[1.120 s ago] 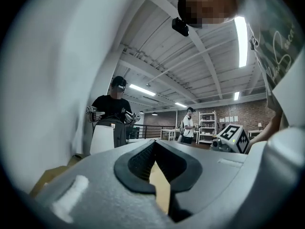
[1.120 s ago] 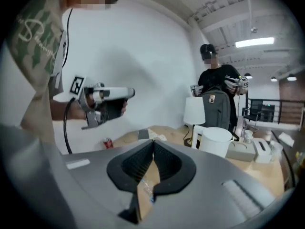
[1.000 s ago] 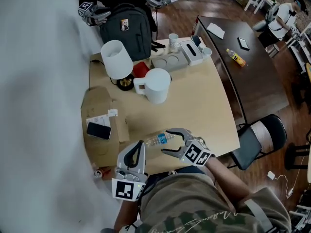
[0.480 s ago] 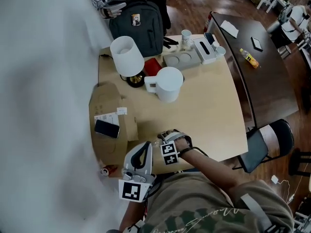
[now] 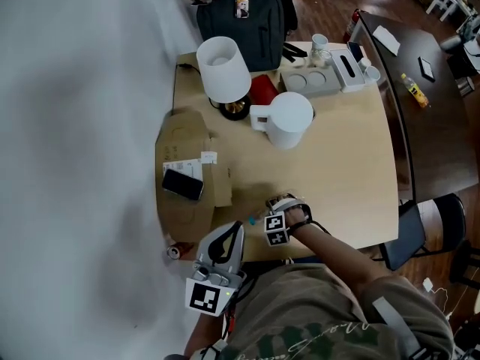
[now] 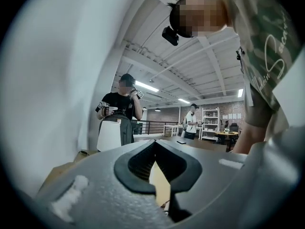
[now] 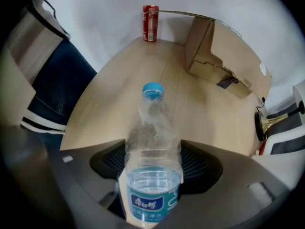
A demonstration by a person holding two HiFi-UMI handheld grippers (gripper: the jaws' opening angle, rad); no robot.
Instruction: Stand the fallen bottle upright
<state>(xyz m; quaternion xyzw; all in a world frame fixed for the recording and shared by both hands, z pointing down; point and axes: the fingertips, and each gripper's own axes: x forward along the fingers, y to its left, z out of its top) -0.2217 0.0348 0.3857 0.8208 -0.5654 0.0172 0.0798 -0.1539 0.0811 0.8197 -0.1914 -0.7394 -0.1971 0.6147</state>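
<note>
A clear water bottle (image 7: pixel 152 147) with a blue cap and blue label lies on its side on the light wooden table (image 5: pixel 337 171), near the front edge. My right gripper (image 5: pixel 279 214) points straight down over it. In the right gripper view the bottle's body lies between the two pads of the right gripper (image 7: pixel 153 163), whose jaws are closing; I see no squeeze on the plastic. In the head view only the blue cap end of the bottle (image 5: pixel 250 220) peeks out left of the gripper. My left gripper (image 5: pixel 234 227) hovers at the table's front edge, shut and empty.
A red can (image 7: pixel 150 23) stands at the table's corner next to an open cardboard box (image 5: pixel 184 148) with a phone (image 5: pixel 183 184) on it. Farther back are a white lamp (image 5: pixel 223 66), a white pitcher (image 5: pixel 289 118), a cup tray (image 5: pixel 330 77) and a backpack (image 5: pixel 244 13).
My right gripper dropped from above the table onto the lying bottle and rolled over until it points down. The left gripper barely shifted.
</note>
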